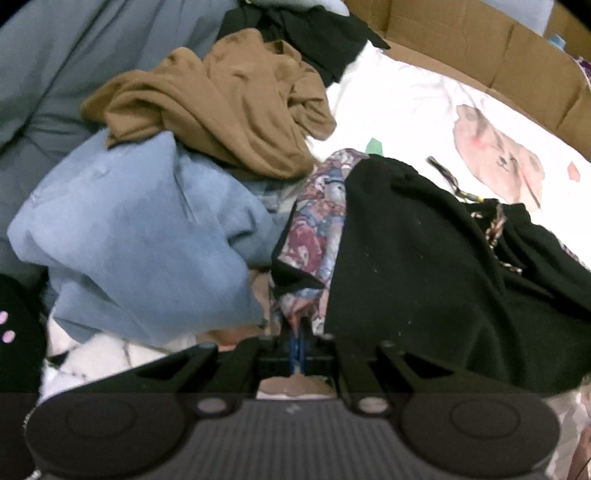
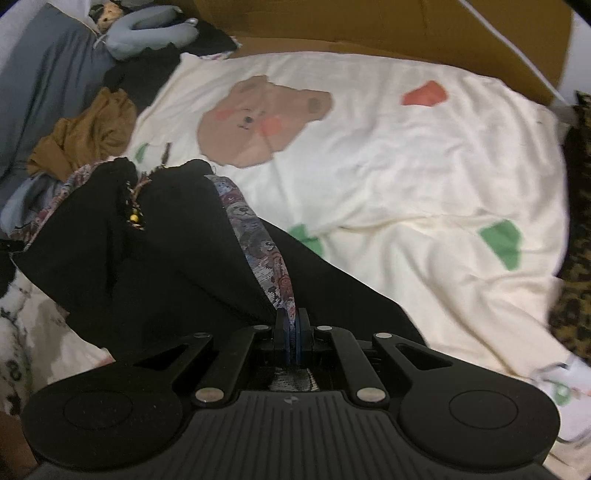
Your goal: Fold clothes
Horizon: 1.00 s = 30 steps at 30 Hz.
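A black garment (image 1: 424, 266) with a bear-patterned tapestry lining (image 1: 317, 229) hangs between both grippers over a cream bedspread (image 1: 399, 107). My left gripper (image 1: 298, 334) is shut on the patterned edge of it, the cloth rising straight from the blue pads. In the right wrist view the same black garment (image 2: 155, 266) spreads to the left, and my right gripper (image 2: 291, 325) is shut on its patterned trim strip (image 2: 258, 240). A braided cord with a gold bead (image 2: 135, 218) lies on the black cloth.
A tan garment (image 1: 221, 107) and a light blue one (image 1: 140, 251) are heaped left of the black garment, over grey-blue bedding (image 1: 55, 74). Brown cardboard (image 2: 369, 26) walls the bed's far side. The bedspread (image 2: 406, 166) carries a bear print. Leopard-print cloth (image 2: 576, 258) lies at the right.
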Tool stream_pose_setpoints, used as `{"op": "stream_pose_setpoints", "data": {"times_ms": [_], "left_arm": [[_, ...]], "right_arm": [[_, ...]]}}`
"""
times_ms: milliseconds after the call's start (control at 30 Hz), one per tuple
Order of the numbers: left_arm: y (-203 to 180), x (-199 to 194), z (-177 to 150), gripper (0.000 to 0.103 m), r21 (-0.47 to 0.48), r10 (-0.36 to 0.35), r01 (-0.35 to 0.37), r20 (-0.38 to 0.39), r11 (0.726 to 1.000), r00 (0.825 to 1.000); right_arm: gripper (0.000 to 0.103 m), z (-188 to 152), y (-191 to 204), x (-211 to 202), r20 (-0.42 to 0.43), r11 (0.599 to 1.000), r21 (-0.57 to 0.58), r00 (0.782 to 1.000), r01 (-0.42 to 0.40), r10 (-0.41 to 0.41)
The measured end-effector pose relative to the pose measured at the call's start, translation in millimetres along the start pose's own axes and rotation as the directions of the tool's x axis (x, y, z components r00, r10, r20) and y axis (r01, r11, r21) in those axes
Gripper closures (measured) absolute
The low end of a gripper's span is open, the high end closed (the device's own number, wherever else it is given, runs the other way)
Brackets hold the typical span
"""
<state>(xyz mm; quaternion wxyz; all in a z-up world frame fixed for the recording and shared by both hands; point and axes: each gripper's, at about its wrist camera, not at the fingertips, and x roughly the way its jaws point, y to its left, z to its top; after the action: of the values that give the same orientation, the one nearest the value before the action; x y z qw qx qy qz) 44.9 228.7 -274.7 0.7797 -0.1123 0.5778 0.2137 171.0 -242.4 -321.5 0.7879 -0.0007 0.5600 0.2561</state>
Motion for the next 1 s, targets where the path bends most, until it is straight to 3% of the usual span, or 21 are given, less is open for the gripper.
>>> {"op": "stream_pose_setpoints", "data": {"times_ms": [300, 467, 833, 900, 967, 1000], "left_arm": [[-8, 8, -20, 0.101, 0.023, -0.069, 0.070, -0.056, 0.997, 0.996], [2, 22, -37, 0.100, -0.010, -0.049, 0.048, -0.117, 0.999, 0.992], [18, 14, -47, 0.096, 0.018, -0.017, 0.020, -0.166, 1.000, 0.986], [22, 11, -42, 0.096, 0.024, -0.001, 0.005, -0.155, 1.000, 0.988], [26, 9, -35, 0.095, 0.024, 0.009, -0.006, -0.134, 1.000, 0.991], [27, 8, -29, 0.095, 0.017, 0.009, -0.007, -0.117, 1.000, 0.993]], "right_arm": [[0.103, -12, -34, -27, -0.016, 0.991, 0.068, 0.993, 0.118, -0.117], [0.103, -16, -47, -25, -0.014, 0.985, 0.105, 0.991, 0.137, -0.137], [0.099, 18, -26, 5, 0.038, 0.996, 0.068, 0.997, 0.058, -0.060], [0.092, 28, -19, 14, 0.045, 0.998, 0.051, 0.998, 0.048, -0.050], [0.072, 37, -12, 21, 0.059, 0.999, 0.028, 0.997, 0.042, -0.043], [0.068, 41, -9, 24, 0.066, 0.999, 0.024, 0.997, 0.035, -0.037]]}}
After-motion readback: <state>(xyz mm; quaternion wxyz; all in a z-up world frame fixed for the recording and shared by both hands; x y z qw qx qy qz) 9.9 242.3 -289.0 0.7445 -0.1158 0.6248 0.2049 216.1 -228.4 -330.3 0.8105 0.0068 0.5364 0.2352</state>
